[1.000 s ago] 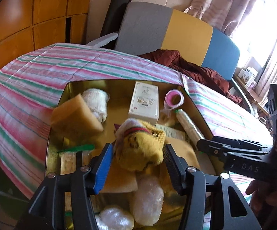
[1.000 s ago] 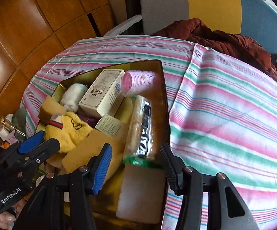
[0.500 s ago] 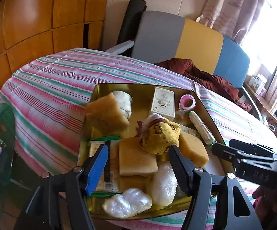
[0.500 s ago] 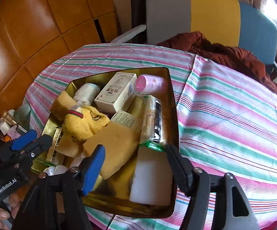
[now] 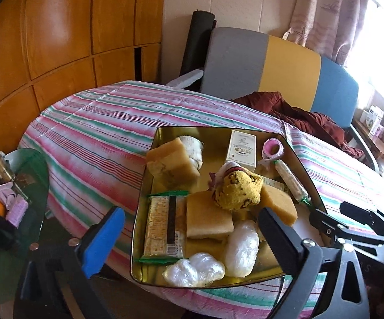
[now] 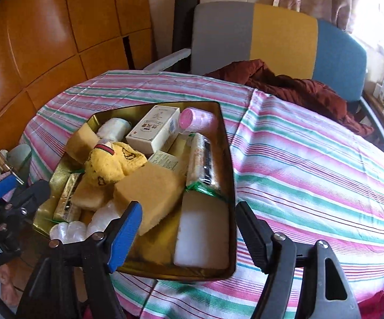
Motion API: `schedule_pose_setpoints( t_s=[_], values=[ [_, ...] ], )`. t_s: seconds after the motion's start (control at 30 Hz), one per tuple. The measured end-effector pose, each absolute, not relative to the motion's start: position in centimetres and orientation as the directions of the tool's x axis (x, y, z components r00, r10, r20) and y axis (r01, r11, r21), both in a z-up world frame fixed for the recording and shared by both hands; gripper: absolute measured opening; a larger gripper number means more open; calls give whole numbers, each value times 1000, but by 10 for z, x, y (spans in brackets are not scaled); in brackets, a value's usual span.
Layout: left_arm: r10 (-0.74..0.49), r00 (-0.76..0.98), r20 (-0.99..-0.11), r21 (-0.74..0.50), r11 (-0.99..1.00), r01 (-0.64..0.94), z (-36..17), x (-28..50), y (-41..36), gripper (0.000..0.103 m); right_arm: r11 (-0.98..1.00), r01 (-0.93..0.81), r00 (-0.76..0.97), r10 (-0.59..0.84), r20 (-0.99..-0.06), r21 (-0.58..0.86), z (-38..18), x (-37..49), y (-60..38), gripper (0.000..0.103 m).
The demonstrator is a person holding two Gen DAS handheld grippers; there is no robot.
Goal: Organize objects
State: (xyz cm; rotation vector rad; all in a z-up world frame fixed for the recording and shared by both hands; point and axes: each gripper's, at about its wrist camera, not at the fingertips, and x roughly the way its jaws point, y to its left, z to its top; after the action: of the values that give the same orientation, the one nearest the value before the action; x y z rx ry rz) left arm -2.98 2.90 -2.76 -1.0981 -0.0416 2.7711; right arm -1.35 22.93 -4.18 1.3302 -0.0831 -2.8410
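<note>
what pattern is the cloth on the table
Stripes of pink, green and white on the tablecloth; the right wrist view shows it best.

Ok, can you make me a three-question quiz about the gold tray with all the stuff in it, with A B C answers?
1. Where does the yellow sock lie?
A. on top of the things in the gold tray
B. on the bare tablecloth
C. on the chair

2. What colour is the roll at the tray's far end?
A. green
B. pink
C. black

3. What does the left gripper hold?
A. the sock
B. a sponge
C. nothing

Answers:
1. A: the sock sits on the sponges in the tray.
2. B: the roll looks pink in both views.
3. C: its jaws are opening, with nothing pressed between them.
</note>
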Motion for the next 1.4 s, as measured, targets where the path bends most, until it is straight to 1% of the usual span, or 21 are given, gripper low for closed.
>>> schedule_pose_setpoints(
  t_s=[0.1, 0.3, 0.4, 1.4],
  values=[
    [138, -723, -677, -63, -990, -130, -27, -25, 31, 103, -999, -43, -659, 8, -752, 27, -41, -5, 231, 74],
    [153, -723, -674, -71, -987, -144, -24, -17, 36, 103, -996, -85, -694, 57, -718, 3, -39, 6, 235, 74],
    [127, -742, -658, -40, -990, -133, -20, -11, 41, 103, -996, -93, -703, 65, -708, 1, -36, 8, 237, 74],
    [122, -735, -667, -51, -992, -119, -23, -13, 41, 103, -998, -68, -691, 61, -720, -20, -40, 7, 229, 74]
  ],
)
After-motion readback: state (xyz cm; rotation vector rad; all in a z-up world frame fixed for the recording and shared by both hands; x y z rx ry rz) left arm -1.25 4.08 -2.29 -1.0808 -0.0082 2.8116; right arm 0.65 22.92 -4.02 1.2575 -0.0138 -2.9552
